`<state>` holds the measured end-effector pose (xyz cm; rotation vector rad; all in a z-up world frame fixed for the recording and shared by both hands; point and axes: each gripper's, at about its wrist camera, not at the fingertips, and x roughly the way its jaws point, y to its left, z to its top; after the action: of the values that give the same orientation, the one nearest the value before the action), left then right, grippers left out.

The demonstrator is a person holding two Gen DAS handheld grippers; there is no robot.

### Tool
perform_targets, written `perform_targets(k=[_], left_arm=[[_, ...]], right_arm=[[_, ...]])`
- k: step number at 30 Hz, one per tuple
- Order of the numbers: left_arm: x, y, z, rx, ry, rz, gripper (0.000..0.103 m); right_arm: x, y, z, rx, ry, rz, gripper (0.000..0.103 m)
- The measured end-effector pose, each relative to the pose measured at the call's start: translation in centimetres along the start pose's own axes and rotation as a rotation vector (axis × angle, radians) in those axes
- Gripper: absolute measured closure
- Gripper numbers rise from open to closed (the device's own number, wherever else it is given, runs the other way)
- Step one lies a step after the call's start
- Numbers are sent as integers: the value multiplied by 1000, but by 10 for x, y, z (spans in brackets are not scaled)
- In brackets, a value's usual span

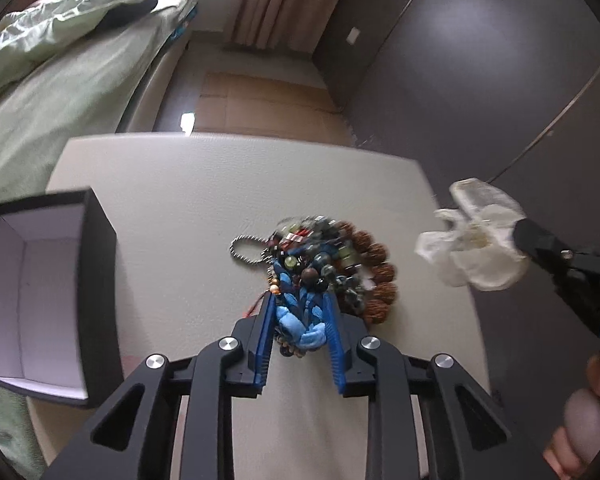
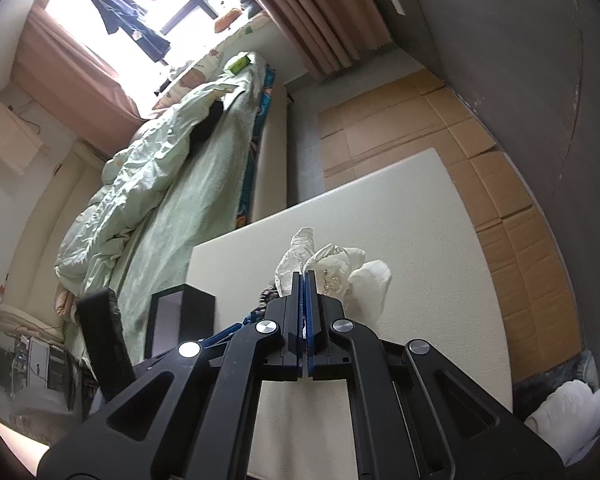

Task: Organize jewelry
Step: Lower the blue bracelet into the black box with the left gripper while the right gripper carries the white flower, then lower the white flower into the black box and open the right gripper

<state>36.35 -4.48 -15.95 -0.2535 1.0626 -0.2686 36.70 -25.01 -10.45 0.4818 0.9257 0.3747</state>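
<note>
Left gripper (image 1: 300, 316) narrow around blue braid atop bead pile (image 1: 332, 264), mid-table (image 1: 180, 184); grip firmness unclear, probably light. Right gripper (image 2: 304, 280) clamped on white pouch (image 2: 332, 268), aloft right of pile. Lift braid slowly, shake off tangled strands, carry to open box (image 1: 40, 280) left.

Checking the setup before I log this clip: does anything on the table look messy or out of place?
Yes. The jewelry lies in one tangled heap mid-table, bead bracelets and a ball chain overlapping, while the open black box at the table's left edge looks empty.
</note>
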Motion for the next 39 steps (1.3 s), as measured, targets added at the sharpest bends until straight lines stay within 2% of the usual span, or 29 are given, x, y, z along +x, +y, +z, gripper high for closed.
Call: perform_targets(k=[10,17,26,32,35,37,39], left_arm=[[-75,-2,11,-17,-142,-54,83],[-117,8,17,-29,-237,-37,83],[-130,67,16,-120,-262,22,82],[-114,107,12,-180,-223,64,81],[-111,123,13,-219,-223,98,64],[-115,130,12,-232,-251,140,27],[-127,133,12,-236,-303,166,21]], right_arm=[[-21,31,-6,-31,-33,48,100],[-26,58,-11,-46,-69,99,100],[1,91,-22,-72,-34,144,100],[32,120,-34,-119,12,161,100],[48,131,-39,-130,45,170,100],[58,137,-42,-134,61,183,100],[68,143,-46,-137,82,192,100]])
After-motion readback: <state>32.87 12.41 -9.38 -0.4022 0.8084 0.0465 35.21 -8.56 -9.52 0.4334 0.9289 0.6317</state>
